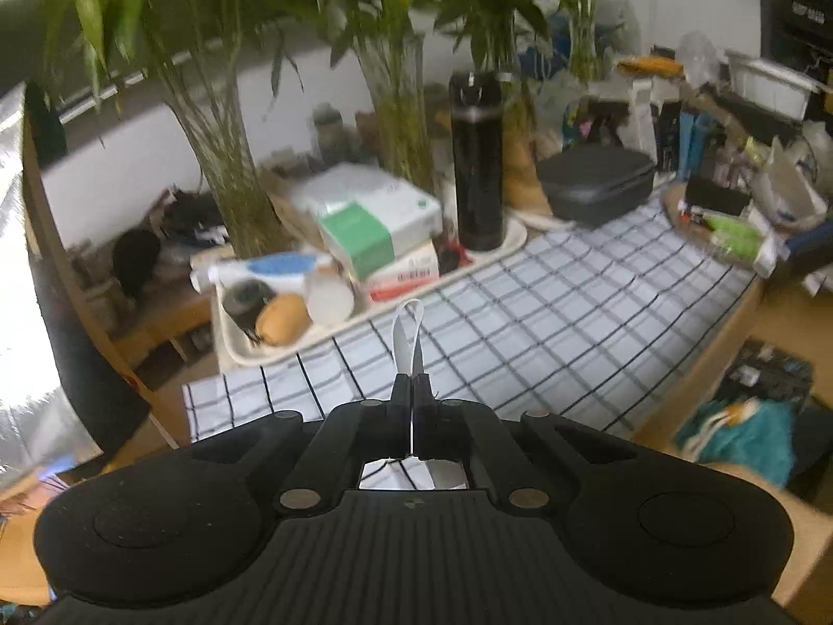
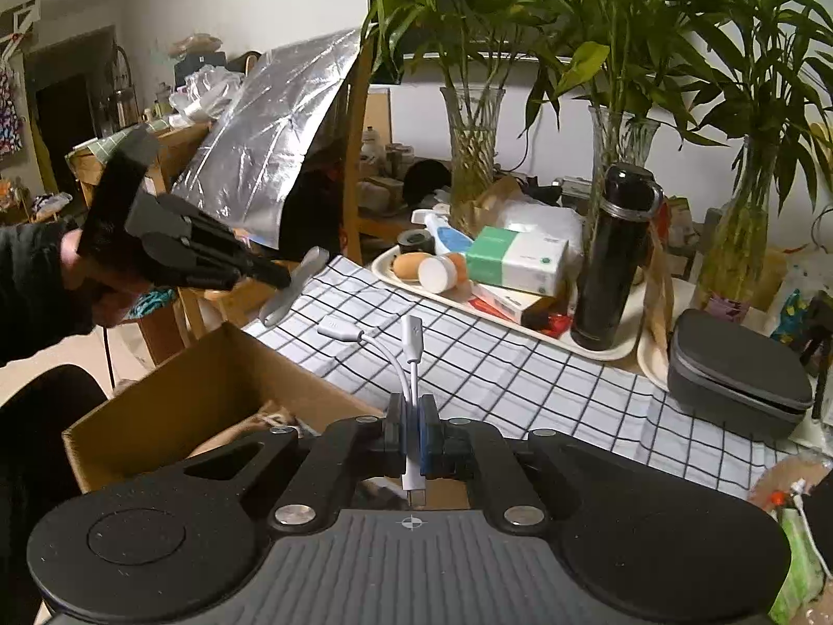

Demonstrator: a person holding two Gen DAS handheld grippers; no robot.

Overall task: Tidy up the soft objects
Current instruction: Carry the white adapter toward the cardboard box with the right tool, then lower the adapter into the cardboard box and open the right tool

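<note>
Left gripper (image 2: 284, 281) tilts downward above the checked cloth (image 1: 546, 302), jaws clamped on one grey strap (image 1: 407, 336). Right gripper (image 2: 413, 411), above one cardboard box (image 2: 208, 390), pinches one white adapter cable (image 2: 411, 349); three vases behind

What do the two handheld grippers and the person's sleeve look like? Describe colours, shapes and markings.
Both the left gripper and right gripper are matte black, with ribbed bodies, round side discs, silver rivets and a small crosshair mark. The right has one blue pad. The sleeve is dark.
</note>
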